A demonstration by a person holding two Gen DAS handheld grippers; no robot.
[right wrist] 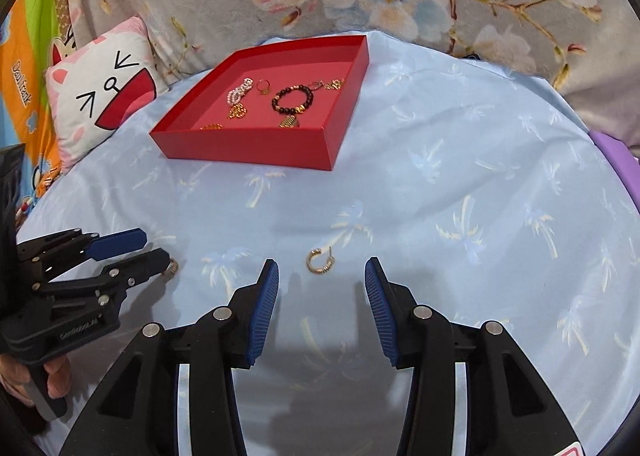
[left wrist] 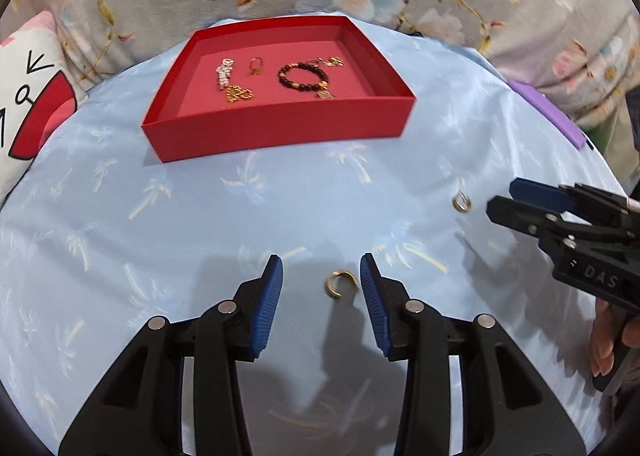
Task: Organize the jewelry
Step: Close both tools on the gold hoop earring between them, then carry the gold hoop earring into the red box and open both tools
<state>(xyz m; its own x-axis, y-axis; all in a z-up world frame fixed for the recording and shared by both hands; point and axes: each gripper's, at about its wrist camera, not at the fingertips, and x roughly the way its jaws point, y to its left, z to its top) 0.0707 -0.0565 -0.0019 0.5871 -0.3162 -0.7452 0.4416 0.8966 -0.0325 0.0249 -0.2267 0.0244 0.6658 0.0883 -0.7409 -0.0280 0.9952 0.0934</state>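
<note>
**Operator:** Two small gold hoop earrings lie loose on the pale blue palm-print cloth [left wrist: 280, 208]. One gold hoop earring [left wrist: 339, 283] sits between the blue ribbed pads [left wrist: 272, 304] of my left gripper [left wrist: 321, 268]; jaws wide open, holding nothing. The second gold hoop earring [right wrist: 319, 259] lies just ahead of my right gripper [right wrist: 322, 276], likewise wide open and empty.

**Supervisor:** And the destination?

**Operator:** The shallow red cardboard tray [left wrist: 280, 136] stands well beyond both, already holding a dark beaded bracelet [left wrist: 303, 77] and several gold and pearl pieces. I judge the step in hand to be pick-up of the last two items.

**Supervisor:** Next requirement?

**Operator:** Lower each gripper until the pads straddle its hoop, close gently, lift, carry to the tray. The hoops are thin; a slip on soft cloth is likely.
</note>
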